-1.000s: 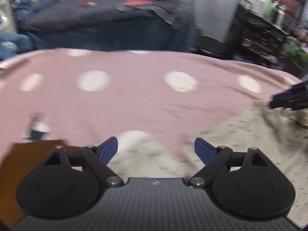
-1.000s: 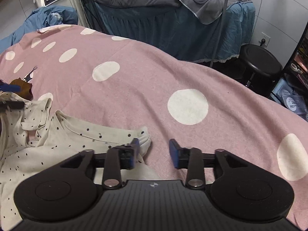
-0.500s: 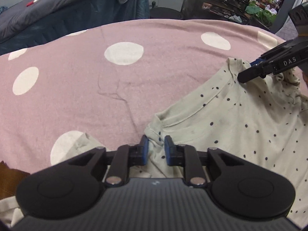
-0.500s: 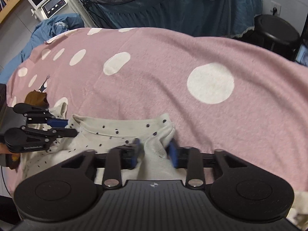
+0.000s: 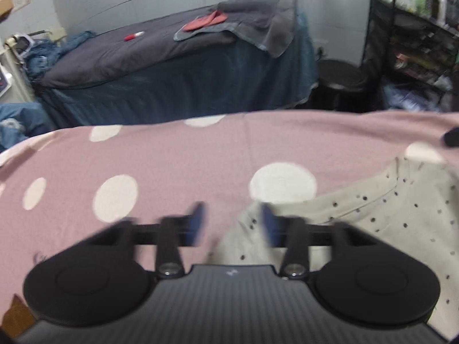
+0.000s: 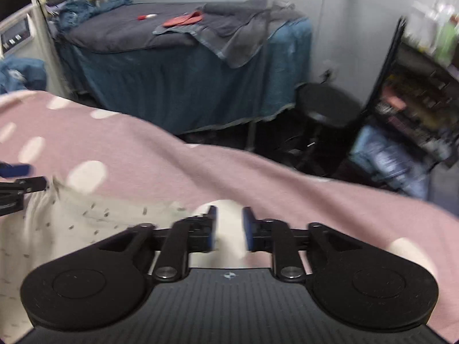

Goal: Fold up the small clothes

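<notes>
A cream, black-dotted small garment (image 5: 373,215) lies spread on the pink white-spotted blanket (image 5: 172,154). My left gripper (image 5: 231,223) hovers over the garment's left corner; its jaws are opening and the blurred pads do not press the cloth. In the right wrist view the garment (image 6: 86,223) stretches leftward. My right gripper (image 6: 229,226) is over its right corner, jaws opening, with pale cloth showing in the gap but not pinched. Each gripper's tip shows at the other view's edge: the right gripper (image 5: 451,139), the left gripper (image 6: 17,183).
Beyond the blanket's (image 6: 143,149) far edge stands a dark bed (image 5: 172,66) with a grey towel and a red cloth (image 5: 206,21). A black stool (image 6: 327,106) and a cluttered shelf rack (image 6: 416,100) are at the right. Blue laundry (image 5: 17,123) lies left.
Half a second ago both grippers were pinched on the garment's top edge corners. Now both have let go with jaws apart, and both views have tipped up toward the room.
</notes>
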Available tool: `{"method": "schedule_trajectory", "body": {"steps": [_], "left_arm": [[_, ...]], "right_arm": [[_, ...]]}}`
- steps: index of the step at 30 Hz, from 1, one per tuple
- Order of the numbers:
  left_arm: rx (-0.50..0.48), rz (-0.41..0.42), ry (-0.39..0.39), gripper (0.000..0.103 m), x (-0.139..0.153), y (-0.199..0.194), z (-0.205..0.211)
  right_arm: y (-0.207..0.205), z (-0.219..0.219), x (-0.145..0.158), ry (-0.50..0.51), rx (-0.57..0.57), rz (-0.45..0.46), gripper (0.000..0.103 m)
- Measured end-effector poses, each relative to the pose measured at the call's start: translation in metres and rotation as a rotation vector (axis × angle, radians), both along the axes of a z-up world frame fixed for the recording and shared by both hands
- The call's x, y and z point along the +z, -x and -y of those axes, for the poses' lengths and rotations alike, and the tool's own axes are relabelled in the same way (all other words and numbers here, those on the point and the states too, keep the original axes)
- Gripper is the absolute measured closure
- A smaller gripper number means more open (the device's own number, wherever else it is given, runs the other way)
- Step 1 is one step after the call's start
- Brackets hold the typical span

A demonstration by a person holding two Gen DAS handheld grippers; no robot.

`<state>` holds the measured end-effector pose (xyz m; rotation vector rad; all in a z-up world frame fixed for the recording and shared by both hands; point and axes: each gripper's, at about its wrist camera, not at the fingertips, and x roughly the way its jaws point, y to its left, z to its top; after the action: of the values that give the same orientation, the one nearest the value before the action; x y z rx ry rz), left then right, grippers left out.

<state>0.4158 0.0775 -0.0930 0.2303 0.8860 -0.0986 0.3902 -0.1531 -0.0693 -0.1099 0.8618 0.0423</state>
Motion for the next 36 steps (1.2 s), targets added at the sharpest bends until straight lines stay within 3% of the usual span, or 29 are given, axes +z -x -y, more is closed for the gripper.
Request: {"method": "schedule_trajectory", "body": {"steps": [1, 2, 5, 10, 14, 16, 17, 20, 22, 26, 28, 31, 33, 36], "left_arm": [[-0.006, -0.005, -0.014, 0.016, -0.001, 0.004, 0.0], [-0.043, -0.001, -0.017, 0.017, 0.001, 0.014, 0.001], [-0.121, 0.004, -0.019, 0.017, 0.012, 0.058, -0.006], [-0.266, 0.0, 0.101, 0.017, 0.043, 0.18, -0.035], [-0.345, -0.093, 0.137, 0.02, 0.051, 0.283, -0.045], [-0.394, -0.162, 0.158, 0.028, 0.048, 0.32, -0.041], [-0.42, -0.191, 0.162, 0.031, 0.045, 0.337, -0.038], [-0.46, -0.229, 0.13, 0.034, 0.027, 0.377, -0.028], [-0.461, -0.272, 0.116, 0.043, 0.013, 0.389, -0.023], [-0.396, -0.226, 0.129, 0.045, 0.013, 0.398, -0.033], [-0.325, -0.17, 0.106, 0.046, 0.023, 0.392, -0.041], [-0.258, -0.095, 0.082, 0.043, 0.035, 0.389, -0.054], [-0.231, -0.071, 0.083, 0.04, 0.04, 0.388, -0.06], [-0.177, -0.064, 0.128, 0.035, 0.041, 0.39, -0.072]], "right_arm": [[0.011, 0.003, 0.004, 0.003, 0.009, 0.025, 0.007], [0.023, 0.006, 0.01, -0.026, 0.035, 0.044, 0.0], [0.067, 0.016, 0.023, -0.107, 0.106, 0.014, 0.0], [0.171, 0.02, 0.044, -0.212, 0.236, -0.082, 0.0], [0.264, 0.004, 0.05, -0.163, 0.373, -0.095, 0.0], [0.305, -0.014, 0.048, -0.164, 0.47, -0.125, 0.0], [0.323, -0.028, 0.048, -0.152, 0.532, -0.129, 0.005], [0.374, -0.074, 0.042, -0.051, 0.698, -0.094, 0.005], [0.401, -0.099, 0.036, 0.006, 0.785, -0.057, 0.006], [0.425, -0.15, 0.027, 0.061, 0.885, 0.026, 0.017], [0.423, -0.173, 0.016, 0.138, 0.901, 0.042, 0.02], [0.403, -0.192, -0.011, 0.288, 0.841, 0.056, 0.022], [0.379, -0.19, -0.031, 0.349, 0.769, 0.005, 0.032], [0.345, -0.165, -0.031, 0.207, 0.628, -0.038, 0.034]]}}
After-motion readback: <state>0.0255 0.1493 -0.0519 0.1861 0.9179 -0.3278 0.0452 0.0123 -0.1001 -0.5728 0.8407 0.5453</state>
